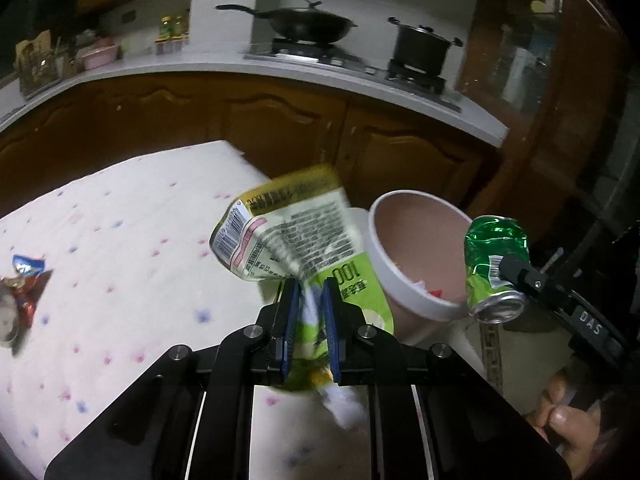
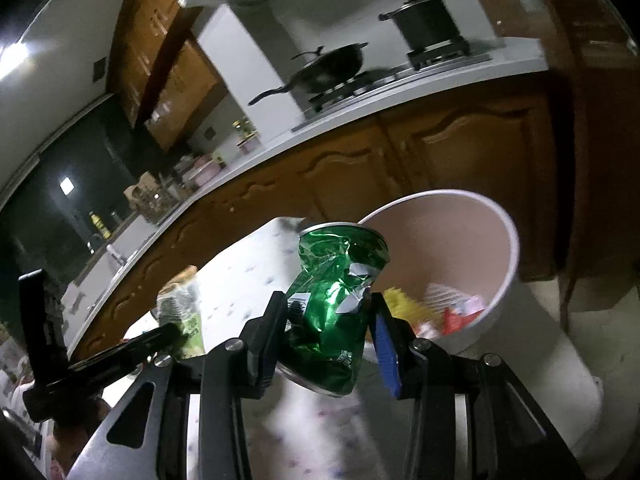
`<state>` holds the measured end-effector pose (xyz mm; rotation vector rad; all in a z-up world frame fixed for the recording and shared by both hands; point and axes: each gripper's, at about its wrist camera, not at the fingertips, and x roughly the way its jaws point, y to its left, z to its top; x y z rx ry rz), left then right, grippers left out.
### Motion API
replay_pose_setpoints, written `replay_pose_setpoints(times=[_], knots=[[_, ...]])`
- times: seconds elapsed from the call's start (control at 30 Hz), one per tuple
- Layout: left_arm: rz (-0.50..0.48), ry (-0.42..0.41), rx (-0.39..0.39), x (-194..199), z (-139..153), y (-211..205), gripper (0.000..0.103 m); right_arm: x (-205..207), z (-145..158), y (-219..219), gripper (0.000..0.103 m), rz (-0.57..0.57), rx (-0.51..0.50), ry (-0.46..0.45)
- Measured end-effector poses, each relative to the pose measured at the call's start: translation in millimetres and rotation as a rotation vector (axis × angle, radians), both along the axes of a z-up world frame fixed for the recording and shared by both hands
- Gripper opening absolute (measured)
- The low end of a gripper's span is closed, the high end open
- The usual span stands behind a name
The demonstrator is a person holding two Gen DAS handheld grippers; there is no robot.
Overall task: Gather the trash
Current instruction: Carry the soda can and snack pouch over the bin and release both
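Closest to my left wrist camera, the left hand-held gripper (image 1: 310, 300) is clamped on a crumpled green and yellow drink carton (image 1: 288, 236), its blue pads nearly together on the flattened lower end. That carton sticks up and away from me, over the near right corner of the bench (image 1: 120, 216), which wears a white cloth dotted pink and blue.

Just right of the carton stands a white paper bin (image 1: 404, 280), its open mouth tilted toward me, with scraps of red and white litter inside. Further right, my right hand-held gripper (image 2: 330, 308) is clamped around a crushed green can (image 2: 336, 300), held near the bin's rim. From the right wrist view the can sits left of the bin's mouth.

Far left on the bench lies a blue and red snack wrapper (image 1: 24, 280), well apart from both grippers.
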<state>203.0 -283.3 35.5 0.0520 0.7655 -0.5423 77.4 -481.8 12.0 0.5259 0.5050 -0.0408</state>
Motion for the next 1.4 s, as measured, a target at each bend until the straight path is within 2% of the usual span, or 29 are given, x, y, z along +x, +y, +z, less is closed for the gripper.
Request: replay_pose_setpoints(times=[0.07,0.33,0.5,0.73,1.13,1.4], knots=[[-0.022,0.002,-0.020,2.0,1.5,-10.9,0.010,-1.2,1.5,-10.1,0.042,-0.021,-0.003,-0.003],[-0.056,0.002,-0.019,7.1,1.8,-39.4,0.007,-5.7,3.8,-34.4,0.042,-0.058,-0.041,-0.011],[-0.075,0.028,-0.045,5.8,-1.1,-40.1,0.006,-8.8,3.6,-40.1,0.042,-0.061,-0.033,-0.022],[-0.100,0.014,-0.095,3.4,12.5,-46.6,0.005,-5.0,4.2,-46.1,0.042,-0.060,-0.026,-0.028],[-0.133,-0.001,-0.143,21.2,21.9,-89.4,0.005,3.7,3.6,-60.6,0.042,-0.080,-0.043,-0.027],[-0.139,0.029,-0.136,35.5,3.6,-116.1,0.005,15.4,-3.0,-70.4,0.042,-0.082,-0.064,0.003]])
